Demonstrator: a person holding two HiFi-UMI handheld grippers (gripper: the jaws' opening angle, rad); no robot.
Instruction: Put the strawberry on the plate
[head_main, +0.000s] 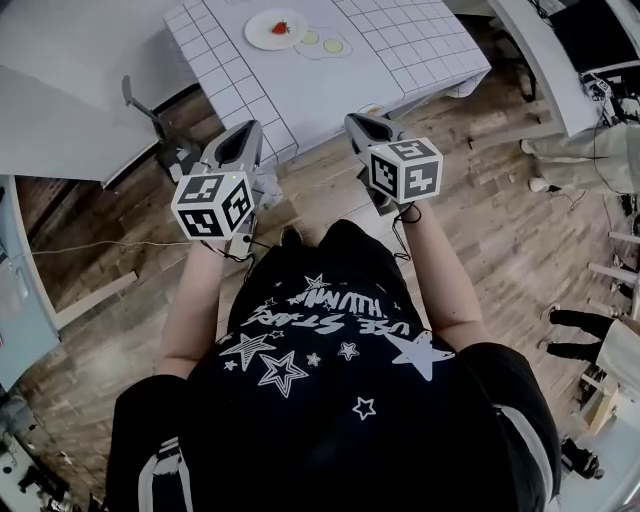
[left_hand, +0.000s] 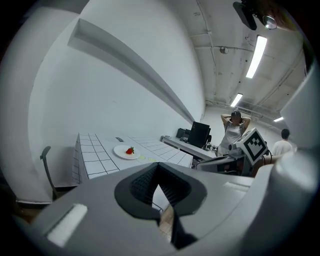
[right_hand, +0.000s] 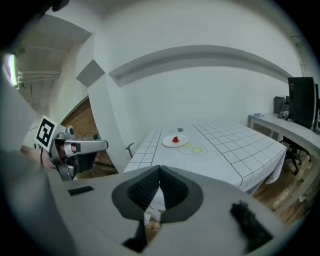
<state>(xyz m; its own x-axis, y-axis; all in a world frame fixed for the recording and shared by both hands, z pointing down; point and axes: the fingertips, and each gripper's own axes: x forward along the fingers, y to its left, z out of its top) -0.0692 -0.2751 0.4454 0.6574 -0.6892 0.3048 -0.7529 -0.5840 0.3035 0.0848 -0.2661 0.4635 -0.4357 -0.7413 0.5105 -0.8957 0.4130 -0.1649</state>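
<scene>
A red strawberry (head_main: 281, 27) lies on a small white plate (head_main: 256, 30) at the far side of the grid-patterned white table (head_main: 400, 60). I stand back from the table on the wooden floor. My left gripper (head_main: 240, 145) and right gripper (head_main: 365, 130) are held side by side at chest height, short of the near table edge. Both are shut with nothing between the jaws. The left gripper view shows its pads (left_hand: 150, 185) together, with the strawberry (left_hand: 130, 150) and plate (left_hand: 120, 151) far ahead. In the right gripper view the pads (right_hand: 167, 187) meet below the distant strawberry (right_hand: 175, 139) on its plate (right_hand: 182, 142).
Two pale green slices (head_main: 322, 42) lie on a mat beside the plate. A grey chair (head_main: 150, 115) stands left of the table. A desk with a monitor (right_hand: 302, 102) runs along the right. A person (left_hand: 232, 132) stands behind it, and another person's feet (head_main: 575, 335) show at right.
</scene>
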